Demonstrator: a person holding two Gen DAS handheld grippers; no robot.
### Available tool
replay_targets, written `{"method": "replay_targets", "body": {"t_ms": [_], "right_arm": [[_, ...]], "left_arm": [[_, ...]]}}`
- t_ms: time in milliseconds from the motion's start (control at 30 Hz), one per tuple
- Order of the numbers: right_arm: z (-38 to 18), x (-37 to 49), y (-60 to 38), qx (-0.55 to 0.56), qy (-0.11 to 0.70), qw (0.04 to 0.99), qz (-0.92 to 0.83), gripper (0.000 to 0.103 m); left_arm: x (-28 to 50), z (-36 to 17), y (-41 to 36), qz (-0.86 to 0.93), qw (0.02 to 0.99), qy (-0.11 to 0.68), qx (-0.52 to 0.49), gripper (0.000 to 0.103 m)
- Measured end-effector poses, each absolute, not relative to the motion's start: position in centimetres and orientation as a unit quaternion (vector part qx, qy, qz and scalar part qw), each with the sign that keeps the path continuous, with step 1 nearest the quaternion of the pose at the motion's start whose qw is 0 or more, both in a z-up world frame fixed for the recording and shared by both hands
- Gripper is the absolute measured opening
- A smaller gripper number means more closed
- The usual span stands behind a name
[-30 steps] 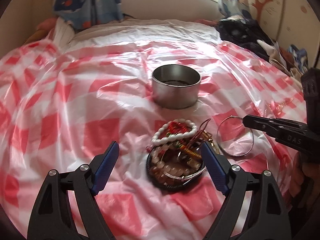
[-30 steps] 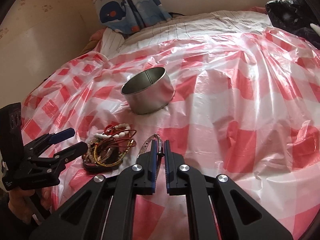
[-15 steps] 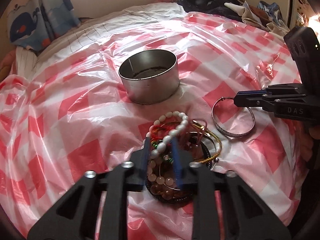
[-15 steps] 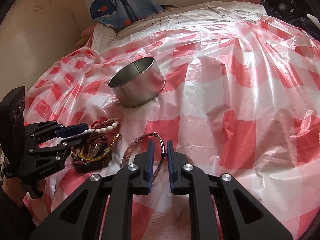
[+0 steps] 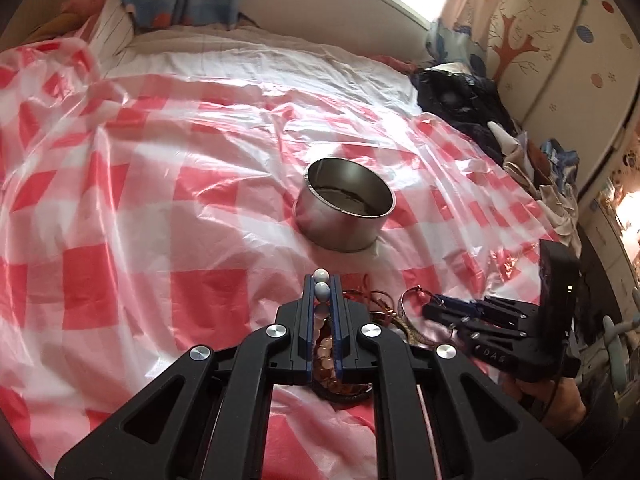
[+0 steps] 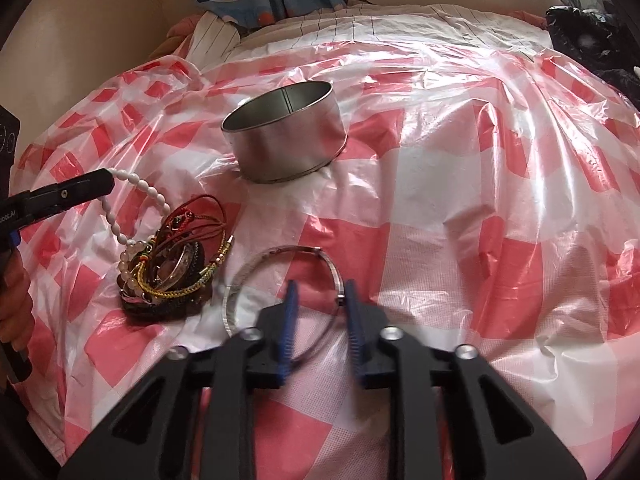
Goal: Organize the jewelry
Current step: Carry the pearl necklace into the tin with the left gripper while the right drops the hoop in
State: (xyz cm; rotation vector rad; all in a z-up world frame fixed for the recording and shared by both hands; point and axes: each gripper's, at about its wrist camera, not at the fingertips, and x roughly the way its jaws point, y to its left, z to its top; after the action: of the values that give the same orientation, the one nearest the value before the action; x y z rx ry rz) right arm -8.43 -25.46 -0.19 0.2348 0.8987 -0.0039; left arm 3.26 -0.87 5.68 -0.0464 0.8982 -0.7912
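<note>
Beads first: we see the left gripper clamped on the white bead bracelet, its jaws having just closed onto the strand so that two beads stick out past the tips. From the right wrist view the strand hangs in a loop from those tips down to the pile of bracelets, where its lower end rests among the cords and chains. The right gripper hovers over the silver bangle, which lies flat on the red-and-white checked plastic sheet just beside the pile. Its jaws have just been closing, yet a narrow gap shows between them (the picture is blurred there), and only one finger meets the bangle's rim, so nothing is gripped. Farther back stands the round metal tin, upright, well apart from both grippers.
</note>
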Motion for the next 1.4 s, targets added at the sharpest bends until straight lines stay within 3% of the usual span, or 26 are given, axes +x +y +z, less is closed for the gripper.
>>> {"method": "replay_targets", "body": {"t_ms": [467,900,1400], "right_arm": [[2.9,-9.8,-26.3,0.175,0.332,0.927,0.023,0.008],[4.8,-10.6,-26.8,0.195,0.278,0.94,0.043,0.008],[8.0,-7.6,-29.2,0.22,0.237,0.945,0.054,0.008]], "left_arm": [[3.9,4.3,-1.0,-0.346,0.818,0.459,0.0,0.006],[3.4,7.4,-0.7,-0.377,0.826,0.415,-0.053,0.006],[7.7,11.2,-9.4,-0.427,0.814,0.391,-0.051,0.006]]}}
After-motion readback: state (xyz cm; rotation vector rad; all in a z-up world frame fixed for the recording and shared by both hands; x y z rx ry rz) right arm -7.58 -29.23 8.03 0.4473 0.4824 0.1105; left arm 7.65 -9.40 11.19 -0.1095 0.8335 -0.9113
